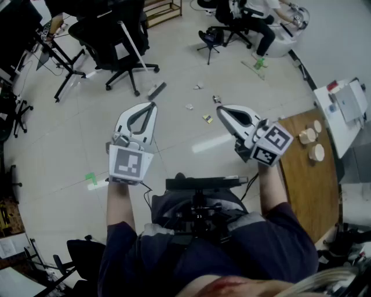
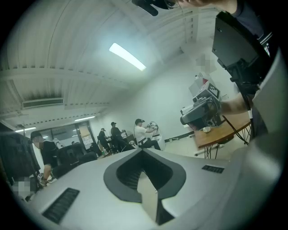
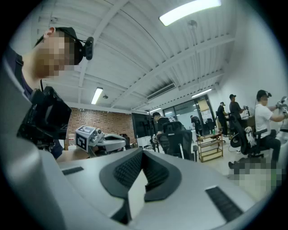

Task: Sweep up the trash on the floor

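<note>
Small scraps of trash lie on the pale floor ahead of me: one scrap (image 1: 207, 119) just off the right gripper's tip, another (image 1: 189, 107) between the grippers, and two further out (image 1: 199, 86) (image 1: 216, 99). My left gripper (image 1: 152, 105) is held level above the floor, jaws shut with nothing between them. My right gripper (image 1: 219, 108) is likewise shut and empty. In the left gripper view the jaws (image 2: 143, 150) meet at a point, and the right gripper (image 2: 200, 112) shows beside a table. The right gripper view shows its own closed tips (image 3: 143, 150) and the left gripper (image 3: 101, 140).
A black office chair (image 1: 119, 40) stands ahead on the left with a white stick (image 1: 132, 46) leaning on it and a grey flat object (image 1: 156, 90) on the floor nearby. A wooden table (image 1: 304, 168) with cups is at my right. A seated person (image 1: 249, 17) is at the back.
</note>
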Demonstrator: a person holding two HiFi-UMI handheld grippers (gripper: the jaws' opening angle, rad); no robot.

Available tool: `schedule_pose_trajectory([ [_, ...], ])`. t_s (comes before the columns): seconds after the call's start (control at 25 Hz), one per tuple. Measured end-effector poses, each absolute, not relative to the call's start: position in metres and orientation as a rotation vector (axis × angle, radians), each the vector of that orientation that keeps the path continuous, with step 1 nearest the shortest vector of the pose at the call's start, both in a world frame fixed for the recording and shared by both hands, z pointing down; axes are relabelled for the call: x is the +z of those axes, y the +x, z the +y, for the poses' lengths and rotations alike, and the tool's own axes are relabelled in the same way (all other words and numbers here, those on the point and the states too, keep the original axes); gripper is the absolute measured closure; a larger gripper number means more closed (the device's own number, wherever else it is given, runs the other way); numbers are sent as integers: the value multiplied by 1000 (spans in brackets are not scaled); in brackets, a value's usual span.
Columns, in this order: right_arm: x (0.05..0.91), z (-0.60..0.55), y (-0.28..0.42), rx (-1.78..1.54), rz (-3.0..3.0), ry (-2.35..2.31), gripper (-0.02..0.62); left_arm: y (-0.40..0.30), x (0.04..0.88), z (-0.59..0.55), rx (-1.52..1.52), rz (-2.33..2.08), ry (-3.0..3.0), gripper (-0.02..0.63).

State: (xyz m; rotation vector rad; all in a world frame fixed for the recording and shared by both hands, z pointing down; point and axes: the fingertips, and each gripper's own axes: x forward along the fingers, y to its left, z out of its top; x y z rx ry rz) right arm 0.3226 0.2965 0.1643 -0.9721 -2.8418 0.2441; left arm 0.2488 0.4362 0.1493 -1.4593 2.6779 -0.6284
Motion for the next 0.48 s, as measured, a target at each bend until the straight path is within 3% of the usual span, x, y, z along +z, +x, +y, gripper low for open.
schedule_pose_trajectory([
  [0.48, 186, 354, 224, 210, -2694, -1138, 575, 177, 171, 494, -615, 2811, -1365, 606],
])
